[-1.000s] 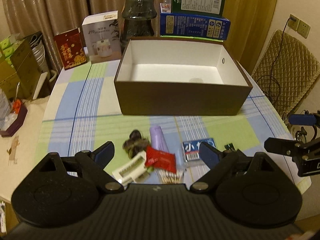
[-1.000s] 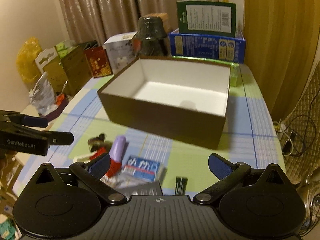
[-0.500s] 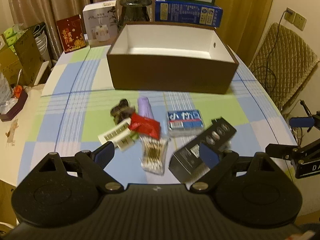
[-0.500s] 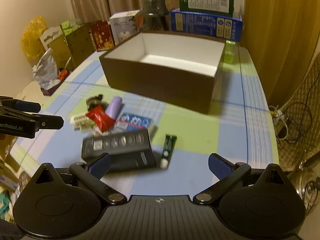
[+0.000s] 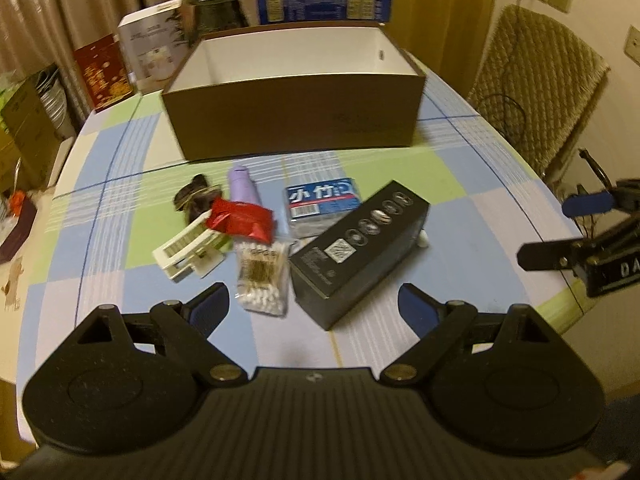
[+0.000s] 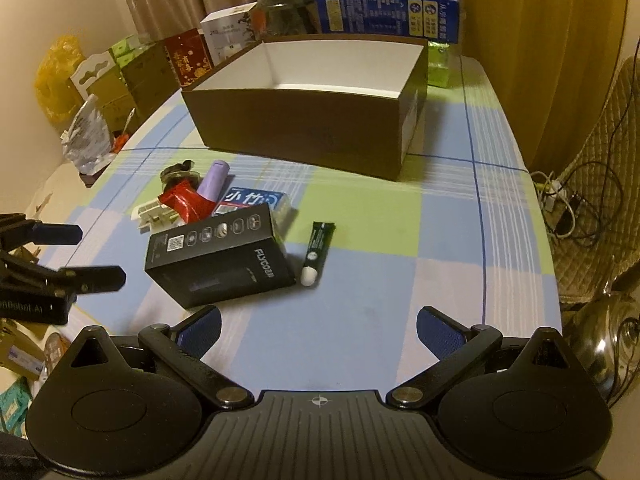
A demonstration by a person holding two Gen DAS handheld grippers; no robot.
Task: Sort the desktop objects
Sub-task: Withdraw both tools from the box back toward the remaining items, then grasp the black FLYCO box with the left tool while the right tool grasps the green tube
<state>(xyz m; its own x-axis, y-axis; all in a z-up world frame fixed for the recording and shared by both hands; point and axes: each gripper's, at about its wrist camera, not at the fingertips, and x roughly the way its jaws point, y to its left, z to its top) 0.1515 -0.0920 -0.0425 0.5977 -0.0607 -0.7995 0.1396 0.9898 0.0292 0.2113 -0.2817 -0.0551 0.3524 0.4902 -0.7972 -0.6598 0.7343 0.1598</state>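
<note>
My left tongs [image 5: 314, 308] and right tongs [image 6: 318, 330] both hang spread wide with nothing between them, above the table's near edge. The things to sort lie in a loose pile mid-table, in front of the box [image 5: 296, 120], brown outside, white inside. In the pile: a black carton [image 6: 220, 256] reading "FLYCO", a blue pack [image 5: 322, 204] with white characters, a lilac tube [image 5: 242, 184], a red packet [image 5: 240, 220], a swab bag [image 5: 262, 276], a white comb-like piece [image 5: 188, 248] and a dark tangle [image 5: 194, 200]. A small black tube [image 6: 316, 248] with a white cap lies just right of the carton. The tablecloth [image 6: 440, 260] is checked blue, green and white. Curtains [image 5: 80, 0] and stacked cartons line the table's far edge.
</note>
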